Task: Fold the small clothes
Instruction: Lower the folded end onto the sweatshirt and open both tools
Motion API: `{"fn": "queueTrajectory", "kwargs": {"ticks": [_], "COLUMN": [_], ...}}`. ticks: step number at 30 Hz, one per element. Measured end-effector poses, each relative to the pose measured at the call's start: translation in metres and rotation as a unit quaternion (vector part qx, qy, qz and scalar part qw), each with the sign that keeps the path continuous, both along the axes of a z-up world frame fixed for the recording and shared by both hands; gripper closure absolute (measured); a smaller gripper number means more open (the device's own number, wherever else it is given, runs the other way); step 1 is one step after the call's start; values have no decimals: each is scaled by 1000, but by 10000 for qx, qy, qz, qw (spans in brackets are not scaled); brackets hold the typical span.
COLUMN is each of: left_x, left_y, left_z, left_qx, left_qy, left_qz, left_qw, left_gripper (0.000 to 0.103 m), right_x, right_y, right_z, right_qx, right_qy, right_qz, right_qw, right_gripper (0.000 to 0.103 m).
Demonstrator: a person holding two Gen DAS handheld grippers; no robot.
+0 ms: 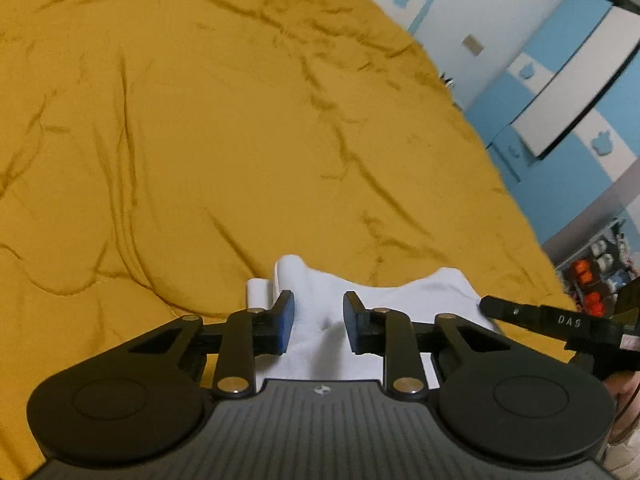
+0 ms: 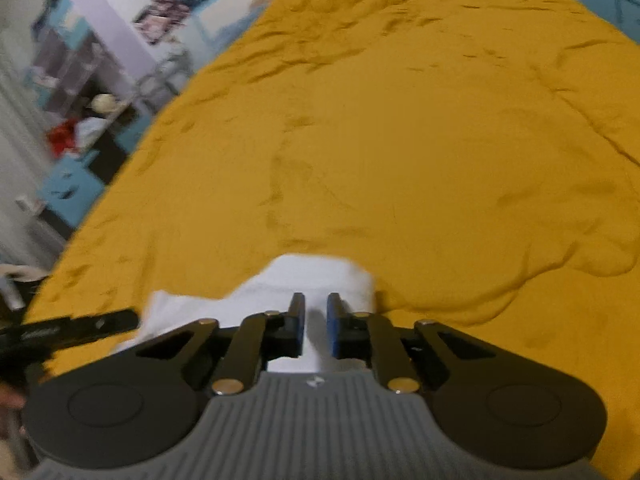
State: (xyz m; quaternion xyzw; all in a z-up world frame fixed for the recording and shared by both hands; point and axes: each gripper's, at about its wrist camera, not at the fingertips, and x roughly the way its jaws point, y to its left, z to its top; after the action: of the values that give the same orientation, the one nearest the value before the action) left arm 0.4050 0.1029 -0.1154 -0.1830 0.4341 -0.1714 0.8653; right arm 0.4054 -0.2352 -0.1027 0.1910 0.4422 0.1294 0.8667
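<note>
Now your left gripper (image 1: 318,322) stands narrowly parted over the white garment (image 1: 420,292), gripping nothing. Your right gripper (image 2: 316,328) pinches that cloth on the yellow bed cover (image 1: 200,140).

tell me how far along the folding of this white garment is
Done: the white garment already lies on the yellow bedspread. In hand: the left gripper and the right gripper each straddle an edge of it. Left: no finished fold is visible yet.

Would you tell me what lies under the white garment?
The white garment rests on the mustard-yellow bedspread, which shows all around it. What lies directly beneath is covered by the cloth and both grippers' bodies.
</note>
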Motion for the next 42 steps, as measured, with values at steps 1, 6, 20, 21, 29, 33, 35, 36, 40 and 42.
{"fn": "queueTrajectory", "kwargs": {"ticks": [1,6,20,21,29,33,35,36,40,42], "left_x": [4,12,-60,-72,-114,-120,-132,-140,-181,-202], "left_y": [0,4,-3,-5,-16,-7,-5,-5,-12,-17], "left_z": [-6,-33,44,47,15,24,34,40,58,62], "left_qx": [54,111,418,373,576,550,552,543,559,648], "left_qy": [57,345,-276,-278,142,136,5,-89,-458,-600], "left_qz": [49,156,-264,-359,-420,-278,-307,-342,-536,-619], "left_qw": [10000,9992,9984,9983,9974,9980,9980,9979,9959,9942], "left_gripper": [75,76,76,76,77,79,79,79,79,79], "right_x": [5,25,-44,-57,-130,-136,-146,-153,-190,-213], "right_y": [-1,-5,13,17,28,22,22,21,24,27], "right_z": [-5,-36,35,40,22,22,32,39,59,64], "right_qx": [-11,25,-501,-583,-863,-686,-698,-641,-597,-736], "right_qy": [62,373,37,42,124,119,-9,-76,-259,-373], "right_qz": [-35,-101,498,614,636,389,424,451,537,574], "right_qw": [10000,9993,9975,9964,9942,9968,9967,9969,9964,9949], "right_gripper": [100,103,94,94,95,94,91,88,82,82]}}
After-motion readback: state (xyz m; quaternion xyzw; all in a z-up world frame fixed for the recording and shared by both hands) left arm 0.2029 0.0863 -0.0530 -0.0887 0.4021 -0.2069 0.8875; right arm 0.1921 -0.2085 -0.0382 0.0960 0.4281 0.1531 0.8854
